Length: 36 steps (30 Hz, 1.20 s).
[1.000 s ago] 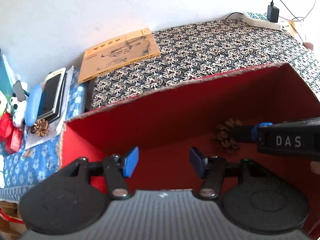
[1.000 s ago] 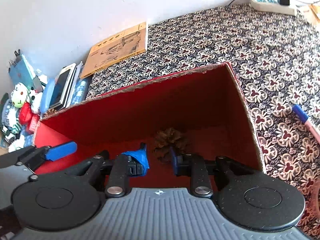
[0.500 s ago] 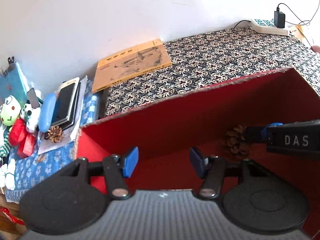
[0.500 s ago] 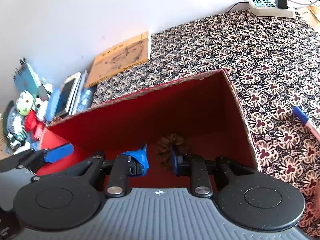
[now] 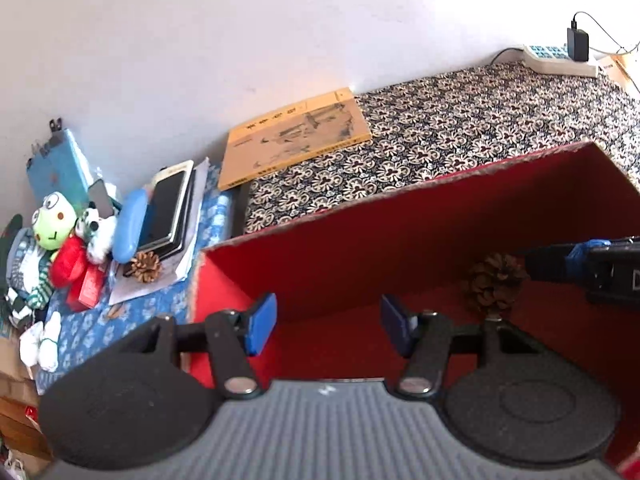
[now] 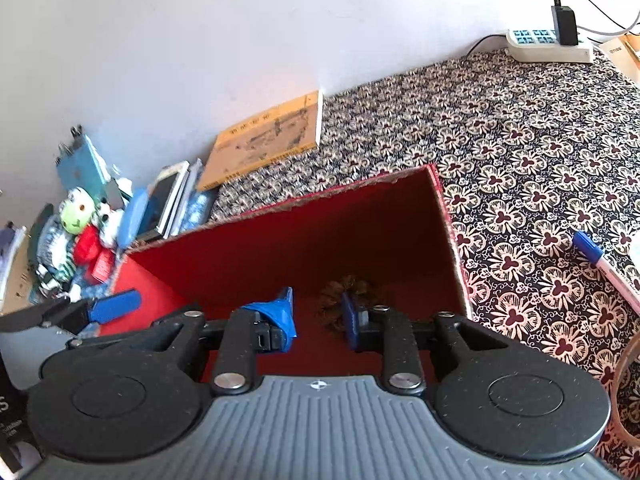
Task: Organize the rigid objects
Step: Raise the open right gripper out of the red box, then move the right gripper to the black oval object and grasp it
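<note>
A red open box point(image 5: 360, 232) point(image 6: 280, 216) stands on the patterned cloth. A brown pine cone point(image 5: 493, 283) point(image 6: 334, 300) lies inside it on the floor. My right gripper point(image 6: 318, 316) is open over the box, with the cone just beyond its right finger, not held. My left gripper point(image 5: 328, 326) is open and empty above the box's left part. A second pine cone point(image 5: 146, 266) lies on papers left of the box.
A yellow book point(image 5: 294, 136) lies by the wall. Phones point(image 5: 168, 204), a blue case and plush toys point(image 5: 54, 222) crowd the left. A power strip point(image 6: 548, 46) sits at the back right. A blue-capped marker point(image 6: 596, 258) lies right of the box.
Both grippers have drawn back and up from the box. The right gripper has pulled away from the pine cone, which stays on the box floor. The left view has swung left.
</note>
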Each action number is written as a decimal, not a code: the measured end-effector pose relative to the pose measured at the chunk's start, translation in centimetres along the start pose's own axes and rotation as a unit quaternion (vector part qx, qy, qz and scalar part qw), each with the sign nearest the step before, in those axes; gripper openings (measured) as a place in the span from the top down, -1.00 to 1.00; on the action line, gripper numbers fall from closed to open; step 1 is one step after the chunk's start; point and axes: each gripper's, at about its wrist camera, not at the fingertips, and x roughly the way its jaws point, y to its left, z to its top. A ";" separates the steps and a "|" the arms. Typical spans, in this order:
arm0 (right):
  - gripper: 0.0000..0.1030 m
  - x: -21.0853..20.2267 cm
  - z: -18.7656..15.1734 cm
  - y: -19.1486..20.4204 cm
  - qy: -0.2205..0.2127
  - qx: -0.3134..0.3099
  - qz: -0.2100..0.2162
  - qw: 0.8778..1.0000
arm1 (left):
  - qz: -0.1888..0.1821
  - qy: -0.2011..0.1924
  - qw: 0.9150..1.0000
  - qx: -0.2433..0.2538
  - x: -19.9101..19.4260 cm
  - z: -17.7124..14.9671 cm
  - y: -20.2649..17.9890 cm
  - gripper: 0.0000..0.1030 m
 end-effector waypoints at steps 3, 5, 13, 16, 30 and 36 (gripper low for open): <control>0.76 -1.1 -0.2 -0.2 -0.010 0.000 0.010 1.000 | -0.002 -0.005 1.000 -0.015 -1.6 -0.3 0.3 -0.27; 0.76 -1.7 -0.3 -0.2 -0.017 -0.002 0.015 1.000 | -0.002 -0.009 1.000 -0.025 -2.6 -0.5 0.4 -0.28; 0.74 -5.2 -1.4 0.4 -0.060 -0.039 0.034 0.997 | 0.015 -0.007 0.999 -0.052 -6.5 -1.6 0.1 -0.36; 0.72 -6.1 -1.8 0.3 -0.067 -0.044 0.042 0.996 | 0.016 -0.008 0.998 -0.064 -7.9 -2.0 -0.1 -0.39; 0.68 -8.6 -3.6 -0.2 -0.014 -0.080 0.075 0.994 | 0.027 -0.011 0.997 -0.075 -12.3 -4.3 -2.3 -0.79; 0.68 -10.4 -4.6 -1.2 -0.003 -0.084 0.103 0.991 | 0.028 -0.003 0.997 -0.078 -13.5 -5.8 -2.4 -0.78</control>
